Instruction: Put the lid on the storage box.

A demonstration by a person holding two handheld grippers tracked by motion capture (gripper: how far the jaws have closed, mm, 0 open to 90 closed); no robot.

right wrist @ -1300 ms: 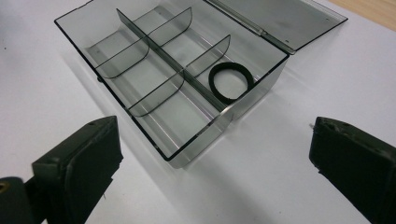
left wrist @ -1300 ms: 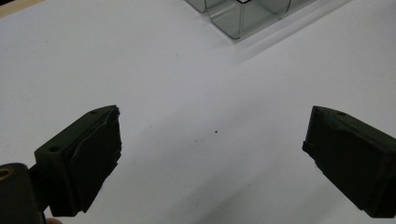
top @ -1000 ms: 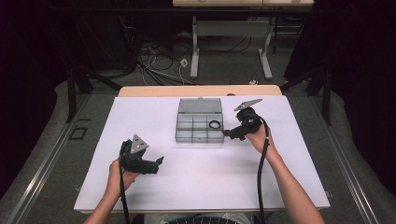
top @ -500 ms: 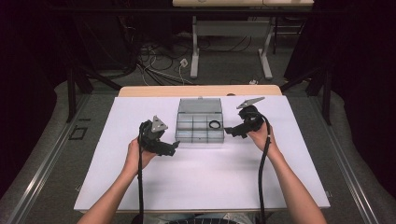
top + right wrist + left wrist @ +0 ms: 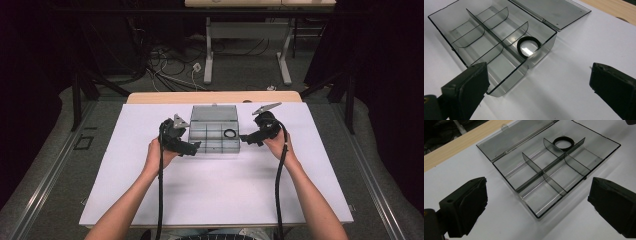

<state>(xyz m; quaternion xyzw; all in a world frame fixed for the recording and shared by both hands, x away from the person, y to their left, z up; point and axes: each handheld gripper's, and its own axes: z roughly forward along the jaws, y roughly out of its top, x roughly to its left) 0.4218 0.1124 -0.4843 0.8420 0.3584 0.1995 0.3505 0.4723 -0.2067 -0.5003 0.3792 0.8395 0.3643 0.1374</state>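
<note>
A clear grey compartment box [image 5: 200, 134] lies open on the white table, its lid [image 5: 214, 113] folded flat toward the far side. A black ring [image 5: 229, 133] lies in the far right compartment, also seen as the ring [image 5: 564, 143] and the ring [image 5: 529, 46]. My left gripper [image 5: 194, 147] is at the box's front left corner, open and empty; in the left gripper view the left gripper [image 5: 536, 207] has its jaws wide apart before the box [image 5: 531, 212]. My right gripper [image 5: 245, 140] is just right of the box, open; in the right gripper view the right gripper [image 5: 537, 90] faces the box's corner wall [image 5: 541, 53].
The white sheet [image 5: 215, 195] covers the table, with a wooden strip [image 5: 215, 97] along the far edge. Cables trail from both grippers toward the person. Beyond the table are floor cables and another table's legs [image 5: 207, 60].
The left hand has carried its gripper from the front left of the table up and right to the box's left side. The right gripper has barely moved.
</note>
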